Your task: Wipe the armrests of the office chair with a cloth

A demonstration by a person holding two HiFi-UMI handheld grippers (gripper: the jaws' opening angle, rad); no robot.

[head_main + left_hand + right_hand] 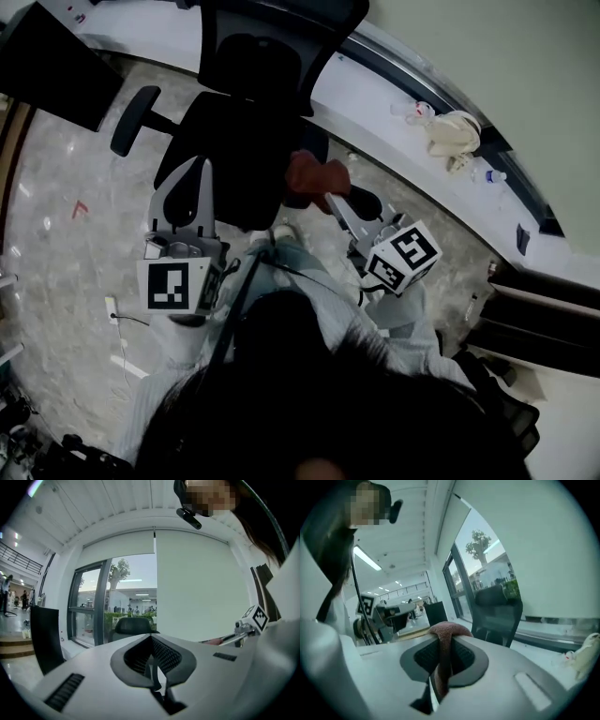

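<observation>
The reddish cloth (314, 173) is being gripped by the right tongs (324, 192) at frame centre, with the nearer armrest (367, 200) of the office chair (230, 141) lying just lower right, while the left tongs (197, 173) are being carried closed and empty.

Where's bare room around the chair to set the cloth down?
Bare: floor between the chair and the black board; ledge between the chair and the beige bundle. Crowded: ledge around the bundle and bottle.
</observation>
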